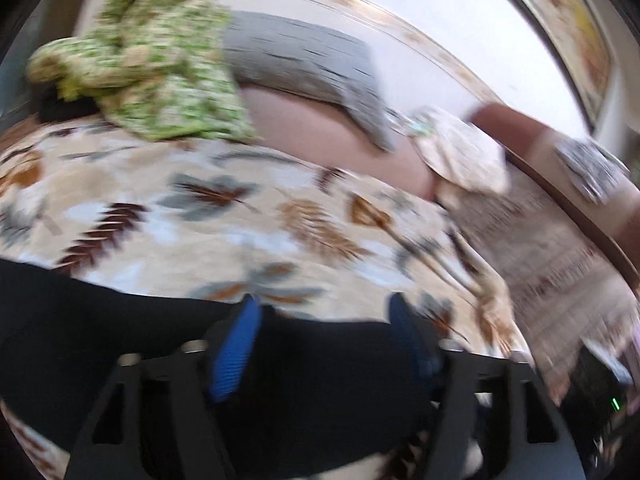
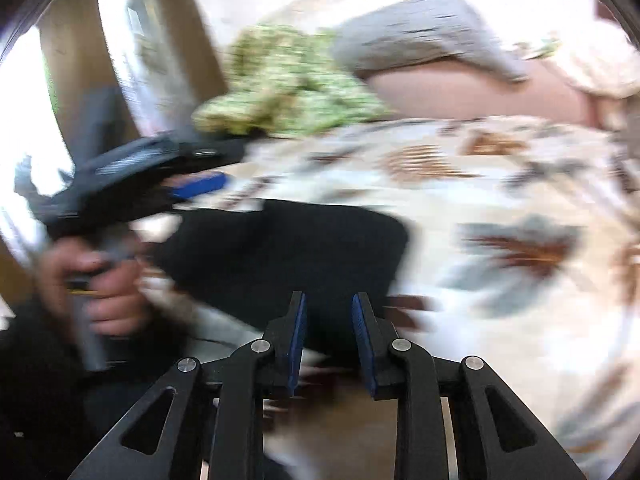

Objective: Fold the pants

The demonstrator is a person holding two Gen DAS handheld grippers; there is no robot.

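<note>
Black pants [image 1: 312,384] showing as matt, soft cloth, leaf-print bedspread [image 1: 208,216] looking like smooth woven fabric, green floral cloth [image 1: 160,76] lying crumpled, grey pillow [image 1: 304,60] appearing ribbed, gripper pads [image 2: 298,344] showing ridged blue rubber, black matt plastic links carrying shiny metal pins

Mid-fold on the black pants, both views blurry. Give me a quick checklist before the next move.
1. Black pants flat on the leaf-print bedspread: ok.
2. Left gripper gripping the pants: cannot tell; cloth lies between its jaws, contact blurred.
3. Right gripper free of cloth: ok; jaws apart, nothing pinched.
4. Green floral garment off the pants: ok.
5. Fold edges aligned: cannot tell, motion blur.
</note>
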